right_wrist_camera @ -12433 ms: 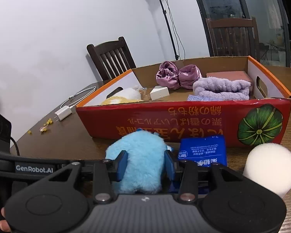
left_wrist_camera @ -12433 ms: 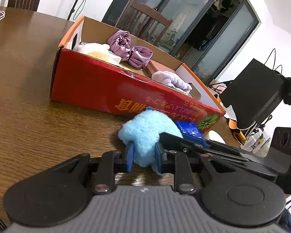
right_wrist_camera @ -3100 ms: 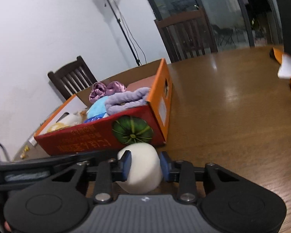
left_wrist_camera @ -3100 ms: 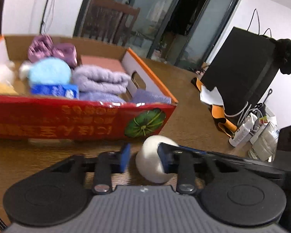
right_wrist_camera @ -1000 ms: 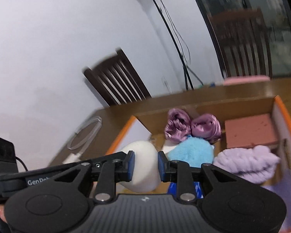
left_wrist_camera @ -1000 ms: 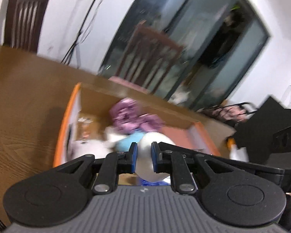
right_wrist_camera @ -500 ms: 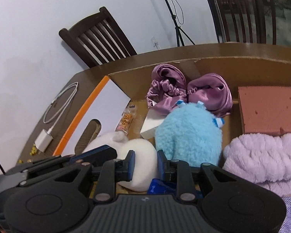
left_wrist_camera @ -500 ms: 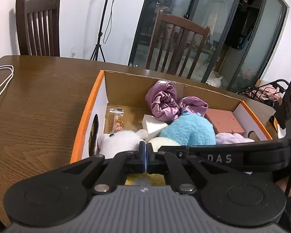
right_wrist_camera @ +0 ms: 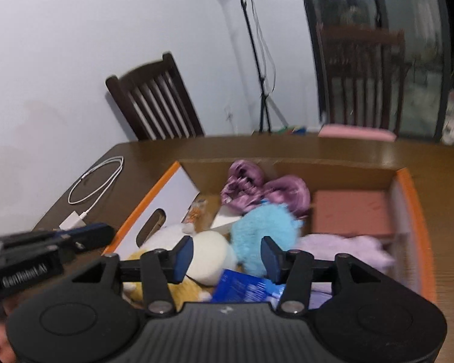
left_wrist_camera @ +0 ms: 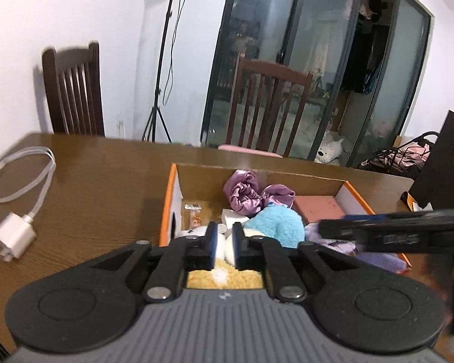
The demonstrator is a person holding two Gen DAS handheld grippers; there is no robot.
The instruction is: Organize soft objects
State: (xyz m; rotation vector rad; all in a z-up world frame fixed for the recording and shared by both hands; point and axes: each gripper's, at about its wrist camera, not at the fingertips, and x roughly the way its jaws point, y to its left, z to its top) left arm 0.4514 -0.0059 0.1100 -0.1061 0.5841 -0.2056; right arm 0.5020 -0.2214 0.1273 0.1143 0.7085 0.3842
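The white foam ball (right_wrist_camera: pixel 210 257) lies inside the orange-rimmed cardboard box (right_wrist_camera: pixel 414 211), between a white plush (right_wrist_camera: pixel 166 236) and the blue plush (right_wrist_camera: pixel 263 230). Above it my right gripper (right_wrist_camera: pixel 227 255) is open, its jaws opening wide; the ball sits low by the left pad, not pressed. My left gripper (left_wrist_camera: pixel 225 243) hovers over the box (left_wrist_camera: pixel 166 205), its jaws opening a narrow gap with nothing gripped. The ball (left_wrist_camera: pixel 227 249) shows through that gap, beside the blue plush (left_wrist_camera: pixel 275 227).
The box also holds purple scrunchies (right_wrist_camera: pixel 245 187), a pink sponge (right_wrist_camera: pixel 351 214), a lilac towel (right_wrist_camera: pixel 348 248), a blue packet (right_wrist_camera: pixel 248 287) and a yellow cloth (left_wrist_camera: pixel 224 278). A charger with cable (left_wrist_camera: pixel 15 233) lies on the table at left. Chairs (left_wrist_camera: pixel 269 106) stand behind.
The right jaws, shut on the white ball half a second ago, have spread and the ball lies loose in the box. The left jaws have parted slightly. Both grippers have drawn back and up.
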